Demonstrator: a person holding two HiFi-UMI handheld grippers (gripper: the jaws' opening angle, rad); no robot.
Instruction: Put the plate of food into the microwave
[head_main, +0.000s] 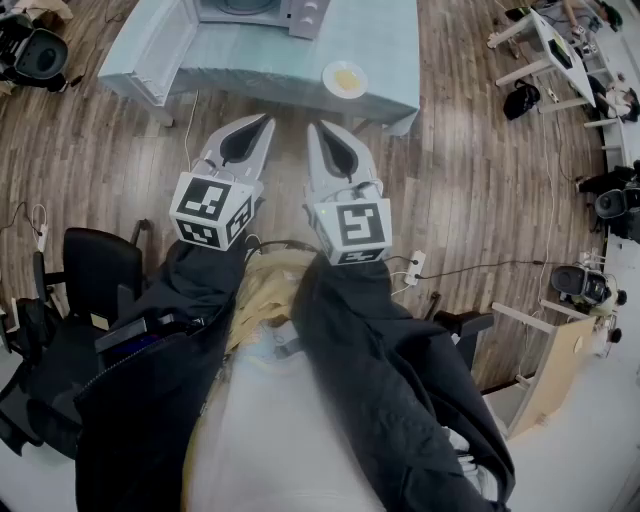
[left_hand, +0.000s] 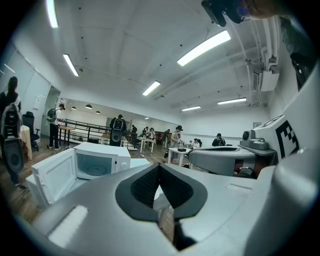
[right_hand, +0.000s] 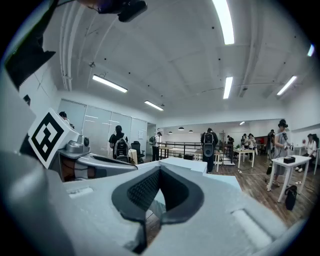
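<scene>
The plate of food (head_main: 345, 79) sits at the table's (head_main: 400, 40) near edge, toward the right corner, beside the microwave (head_main: 262, 12), whose door (head_main: 160, 50) stands open. The left gripper (head_main: 266, 120) and right gripper (head_main: 312, 128) are both closed and empty, side by side over the wooden floor (head_main: 470, 170), short of the table. A black chair (head_main: 95, 270) stands off to the left.

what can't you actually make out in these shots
- Head view: the white microwave is cut off by the top edge; its inside is unseen.
- Head view: the yellow food on the small round white plate is too small to identify.
- Left gripper view: the grey left claw blocks the pale blue table in front; no plate can be picked out.
</scene>
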